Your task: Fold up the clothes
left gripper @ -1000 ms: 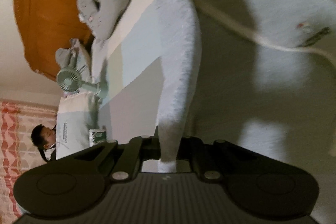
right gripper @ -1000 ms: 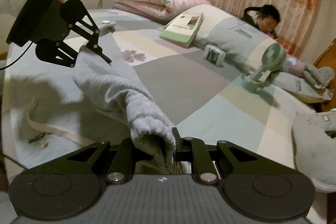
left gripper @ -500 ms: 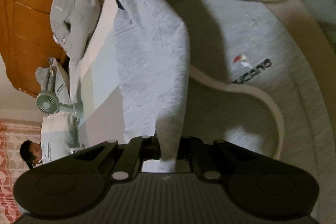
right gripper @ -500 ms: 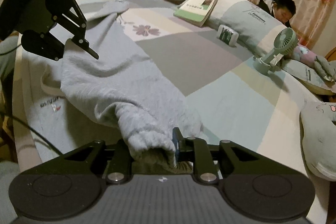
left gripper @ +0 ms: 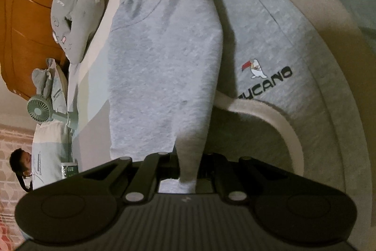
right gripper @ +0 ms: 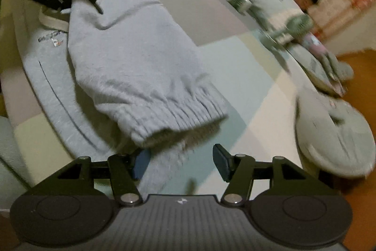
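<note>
Your left gripper [left gripper: 188, 168] is pinched tight on a fold of the grey sweatpants [left gripper: 164, 58]; your right gripper [right gripper: 181, 164] is spread wide w/ nothing in it, the ribbed cuff [right gripper: 183, 117] just ahead of its fingers. Pants lie on the bed [right gripper: 235, 62], one leg doubled over the other. Risk: pull w/ the left & the top leg drags off, skewing the edges. Long axis runs from your left gripper's end to the cuff end.
</note>
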A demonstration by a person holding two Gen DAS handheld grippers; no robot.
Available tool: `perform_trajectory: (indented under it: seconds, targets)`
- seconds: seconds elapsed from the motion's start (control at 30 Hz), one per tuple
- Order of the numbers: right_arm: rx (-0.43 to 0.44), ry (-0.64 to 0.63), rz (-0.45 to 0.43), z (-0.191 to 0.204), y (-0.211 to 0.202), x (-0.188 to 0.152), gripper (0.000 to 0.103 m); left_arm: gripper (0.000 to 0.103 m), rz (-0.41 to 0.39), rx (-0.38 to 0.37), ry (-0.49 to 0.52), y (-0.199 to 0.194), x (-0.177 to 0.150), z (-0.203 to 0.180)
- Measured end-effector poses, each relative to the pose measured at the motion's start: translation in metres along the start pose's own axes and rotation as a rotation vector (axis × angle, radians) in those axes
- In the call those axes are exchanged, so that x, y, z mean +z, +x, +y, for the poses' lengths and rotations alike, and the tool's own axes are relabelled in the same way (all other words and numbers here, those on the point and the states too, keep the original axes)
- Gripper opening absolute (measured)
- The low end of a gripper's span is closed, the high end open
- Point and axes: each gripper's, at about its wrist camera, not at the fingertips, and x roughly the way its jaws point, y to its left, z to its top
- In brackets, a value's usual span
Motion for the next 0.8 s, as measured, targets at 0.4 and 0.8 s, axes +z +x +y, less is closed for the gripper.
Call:
perform_trajectory:
  seconds: [0.4, 0.8]
  targets:
    - [0.287, 0.683, -0.149, 0.013, -0.041, 0.021, 0.079, 0.011, -0.029, 0.058, -0.017, 0.002, -0.004, -0.004]
    - [0.55, 1.225, -0.289, 0.07, 0.016, 0.013, 0.082, 0.037, -0.031, 0.242, -0.011, -0.009, -0.026, -0.027]
